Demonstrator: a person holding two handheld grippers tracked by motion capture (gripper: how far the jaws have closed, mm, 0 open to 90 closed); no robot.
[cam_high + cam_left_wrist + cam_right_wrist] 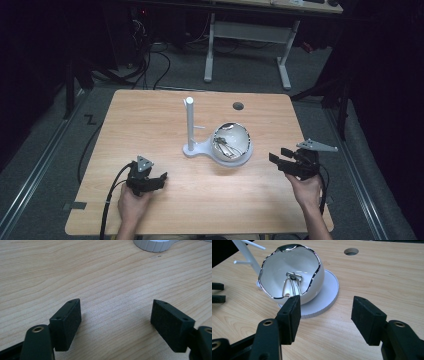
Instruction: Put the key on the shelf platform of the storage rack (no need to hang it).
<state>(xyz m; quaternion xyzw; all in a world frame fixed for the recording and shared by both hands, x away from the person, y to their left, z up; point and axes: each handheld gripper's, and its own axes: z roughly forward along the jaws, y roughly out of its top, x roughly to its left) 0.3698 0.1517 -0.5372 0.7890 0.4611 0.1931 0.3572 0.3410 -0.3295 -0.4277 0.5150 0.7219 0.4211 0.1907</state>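
Both the left gripper (159, 180) and the right gripper (276, 156) are held wide open over the wooden table (150, 120), with nothing grasped. A white bowl (292, 272) with a wavy silver rim is seated on the white stand's round base (328, 293) near the right gripper, and a metal key ring (293, 277) is seen inside it.

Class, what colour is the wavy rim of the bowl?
Shiny silver rim on a white bowl; clearest in the right gripper view.

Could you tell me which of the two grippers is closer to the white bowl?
The right gripper: its open jaws point at the bowl from nearby, while the left gripper sits farther off.
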